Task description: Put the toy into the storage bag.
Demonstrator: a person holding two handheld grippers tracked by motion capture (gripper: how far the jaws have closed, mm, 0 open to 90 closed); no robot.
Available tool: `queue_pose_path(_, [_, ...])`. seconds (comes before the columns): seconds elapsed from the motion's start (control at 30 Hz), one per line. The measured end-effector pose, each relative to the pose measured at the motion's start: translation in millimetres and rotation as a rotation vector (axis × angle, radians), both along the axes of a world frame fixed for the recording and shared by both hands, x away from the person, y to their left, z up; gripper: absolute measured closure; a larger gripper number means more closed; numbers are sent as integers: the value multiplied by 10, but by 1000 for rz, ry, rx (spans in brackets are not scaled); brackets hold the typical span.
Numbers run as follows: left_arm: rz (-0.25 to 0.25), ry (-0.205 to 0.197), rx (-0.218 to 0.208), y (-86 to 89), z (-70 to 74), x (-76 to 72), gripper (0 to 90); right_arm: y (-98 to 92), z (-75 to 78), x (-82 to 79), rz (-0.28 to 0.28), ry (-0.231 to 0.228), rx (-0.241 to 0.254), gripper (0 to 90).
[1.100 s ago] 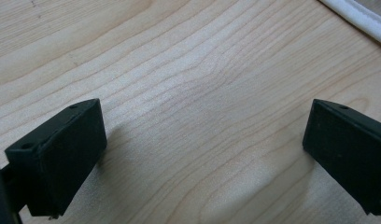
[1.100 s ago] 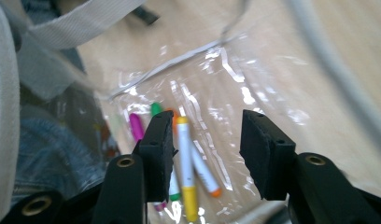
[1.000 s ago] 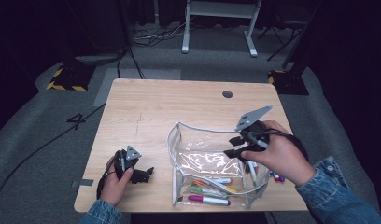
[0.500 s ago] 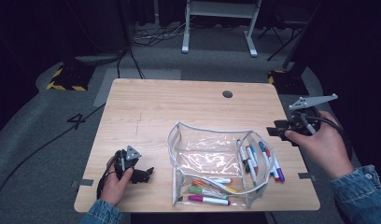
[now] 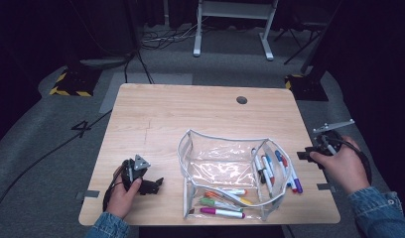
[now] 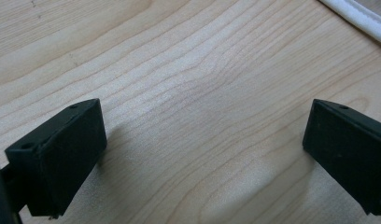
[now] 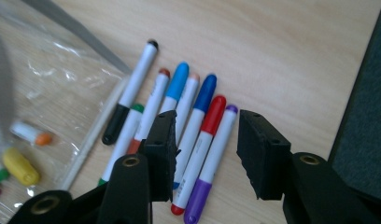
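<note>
A clear zip pouch (image 5: 225, 148) stands open on the wooden table (image 5: 180, 109), with several markers (image 5: 223, 201) in its front end. More markers (image 5: 285, 171) lie in a row by its right end. My right gripper (image 5: 303, 154) hovers just past the table's right edge and points left at that row. In the right gripper view the right gripper (image 7: 205, 126) is open above the red marker (image 7: 212, 116) and purple marker (image 7: 216, 154). Its jaws have just been closing a little and grip nothing. My left gripper (image 5: 156, 183) rests open at the front left; the left gripper (image 6: 205, 121) frames bare wood.
The pouch's white rim (image 6: 361, 14) shows in the left gripper view's top right corner. A round cable hole (image 5: 241, 99) sits near the table's far edge. Dark floor with cables and a white stand (image 5: 230, 29) surrounds the table.
My right hand has swung from over the pouch's right end out to the right, past the table edge, and lower. The left hand has kept still.
</note>
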State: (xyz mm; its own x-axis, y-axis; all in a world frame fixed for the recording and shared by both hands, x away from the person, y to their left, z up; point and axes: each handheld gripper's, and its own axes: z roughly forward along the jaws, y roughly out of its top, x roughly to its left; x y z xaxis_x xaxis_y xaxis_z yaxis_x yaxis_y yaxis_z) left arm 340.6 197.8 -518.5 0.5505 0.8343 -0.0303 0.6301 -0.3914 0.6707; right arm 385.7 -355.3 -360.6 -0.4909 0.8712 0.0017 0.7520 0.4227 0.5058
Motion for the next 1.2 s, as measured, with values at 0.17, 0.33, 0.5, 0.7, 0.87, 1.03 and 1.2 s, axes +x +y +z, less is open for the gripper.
queue_pose_path(0.17, [2, -3, 0, -1, -2, 0, 0, -90, -362, 4, -25, 72, -12, 577])
queue_pose_path(0.33, [2, -2, 0, -1, -1, 0, 0, -137, -651, 24, -42, 131, -20, 578])
queue_pose_path(0.5, [0, 0, -1, 0, 0, 0, 0, -146, -859, 69, -63, 179, -24, 579])
queue_pose_path(0.7, [2, -2, 0, -1, -1, 0, 0, -189, -1015, 148, -102, 208, -49, 655])
queue_pose_path(0.87, [2, -3, 0, -2, -2, 0, 0, -243, -1085, 193, -153, 234, -76, 765])
queue_pose_path(1.03, [2, -3, 0, -2, -2, 0, 0, -283, -1050, 196, -171, 222, -60, 768])
queue_pose_path(1.2, [2, -3, 0, -2, -2, 0, 0, -290, -804, 161, -151, 180, -24, 768])
